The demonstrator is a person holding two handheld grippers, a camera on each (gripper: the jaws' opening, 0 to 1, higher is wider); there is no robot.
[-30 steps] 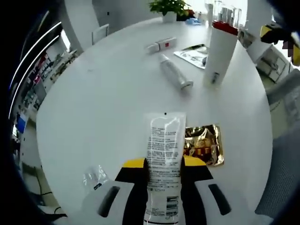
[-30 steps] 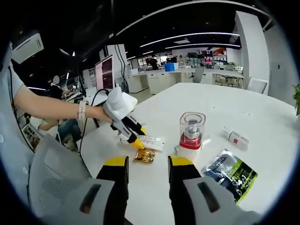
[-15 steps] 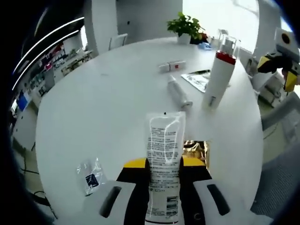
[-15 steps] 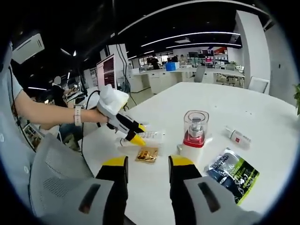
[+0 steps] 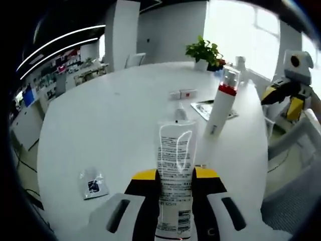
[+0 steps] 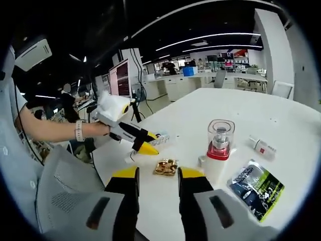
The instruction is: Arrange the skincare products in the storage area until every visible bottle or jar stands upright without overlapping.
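Note:
My left gripper (image 5: pixel 175 173) is shut on a white squeeze tube (image 5: pixel 175 155) with printed text, held in the air above the round white table (image 5: pixel 115 125); the right gripper view shows that left gripper (image 6: pixel 146 144) with the tube (image 6: pixel 160 135) sticking out. A tall white bottle (image 5: pixel 219 108) with a red band and clear cap stands upright, seen again as the bottle (image 6: pixel 218 150). Behind the held tube a slim tube (image 5: pixel 180 113) lies flat. My right gripper (image 6: pixel 157 179) is open and holds nothing, and appears as the right gripper (image 5: pixel 284 98) past the table's edge.
A gold sachet (image 6: pixel 166 167) lies near the bottle. A dark green sachet (image 6: pixel 256 188) and a small white stick with a red label (image 6: pixel 263 147) lie further out. A clear packet (image 5: pixel 93 183) sits at the left, a potted plant (image 5: pixel 204 50) at the back. A person's arm (image 6: pixel 57 131) reaches in.
My left gripper has risen higher above the table with the tube still in it, leaving the gold sachet below. The right gripper has barely moved.

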